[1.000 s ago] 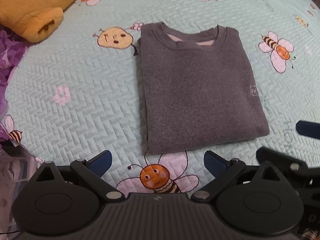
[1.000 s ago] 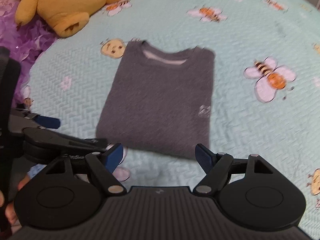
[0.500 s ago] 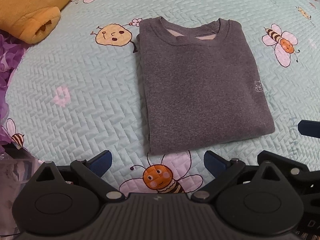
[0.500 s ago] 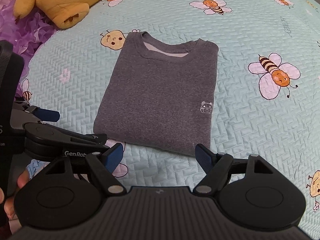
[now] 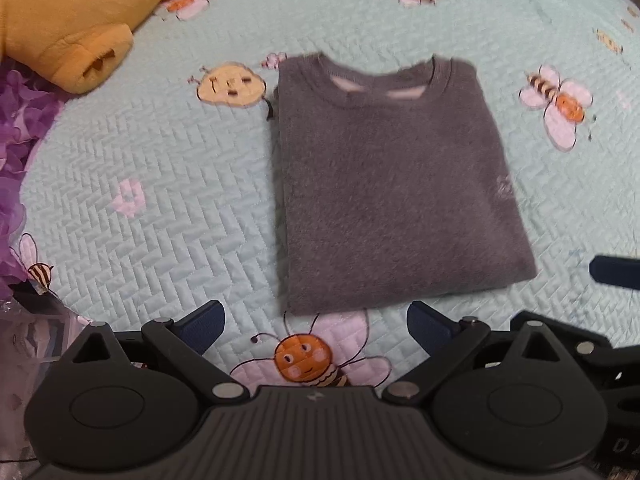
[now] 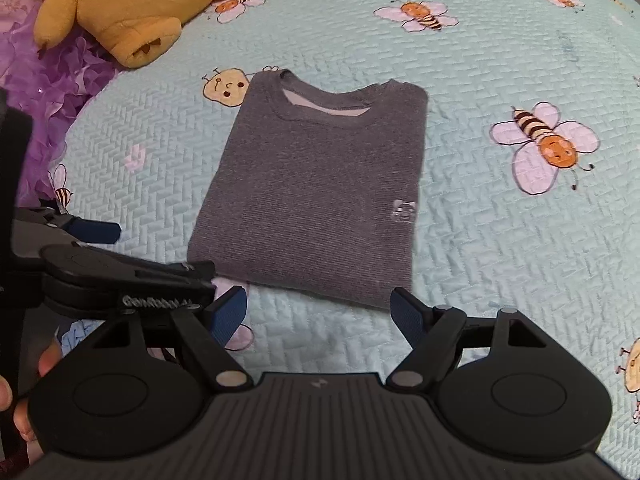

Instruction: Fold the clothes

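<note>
A grey sweater (image 5: 392, 184) lies folded into a neat rectangle on the bee-print quilt (image 5: 152, 208), collar at the far end. A small bear logo shows on its right side (image 6: 403, 211). My left gripper (image 5: 314, 324) hovers open just short of the sweater's near edge, nothing between its blue pads. My right gripper (image 6: 318, 314) is open too, over the sweater's near right corner (image 6: 316, 200), empty. The left gripper's body (image 6: 120, 276) shows at the left of the right wrist view, and one blue pad of the right gripper (image 5: 616, 272) at the right edge of the left wrist view.
A yellow plush toy (image 5: 68, 28) (image 6: 136, 8) rests at the far left of the quilt (image 6: 500, 260). Purple ruffled fabric (image 5: 20, 128) (image 6: 56, 80) borders the left side. Fingers of a hand (image 6: 24, 392) show at the lower left.
The left wrist view has shifted slightly and is now blurred; the sweater sits a little farther from it than half a second ago. The sweater and the right gripper have stayed put.
</note>
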